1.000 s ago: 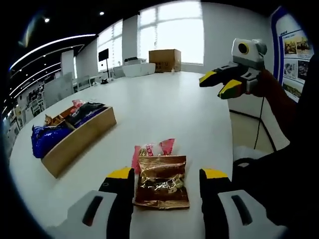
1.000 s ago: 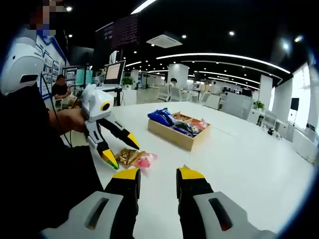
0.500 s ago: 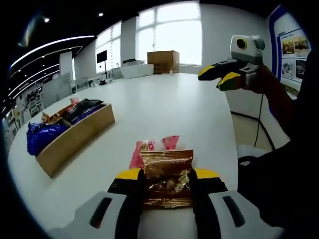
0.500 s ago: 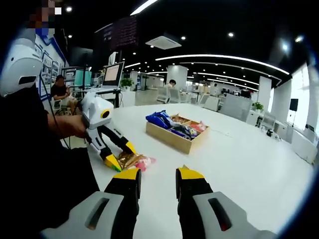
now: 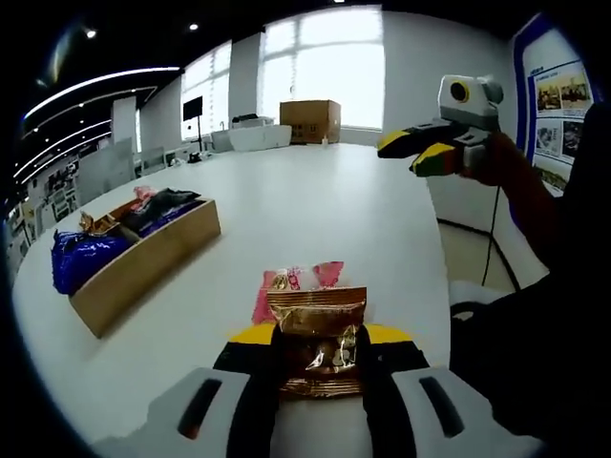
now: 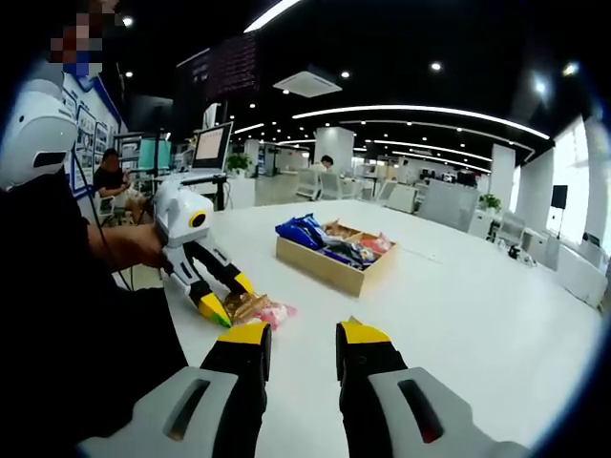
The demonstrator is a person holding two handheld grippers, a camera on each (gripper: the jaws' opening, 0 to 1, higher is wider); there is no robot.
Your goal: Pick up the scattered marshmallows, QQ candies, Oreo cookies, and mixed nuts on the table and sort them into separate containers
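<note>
Left gripper view: left gripper (image 5: 320, 343) fingers are clamped on the brown nut packet (image 5: 318, 339), which lies on the table (image 5: 315, 205). A pink candy packet (image 5: 291, 286) lies just beyond the fingertips, partly under it. Lift straight up so it stays behind, then carry to the wooden tray (image 5: 143, 258). Right gripper (image 6: 300, 336) fingers are apart, holding nothing.

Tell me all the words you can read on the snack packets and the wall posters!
None can be read.
Brown snack packet in the left gripper: print too blurred.
Pink packet under it: round logo, too small.
Wall poster: pictures and text, too small.
Dark hanging screen: rows of text, too blurred.
</note>
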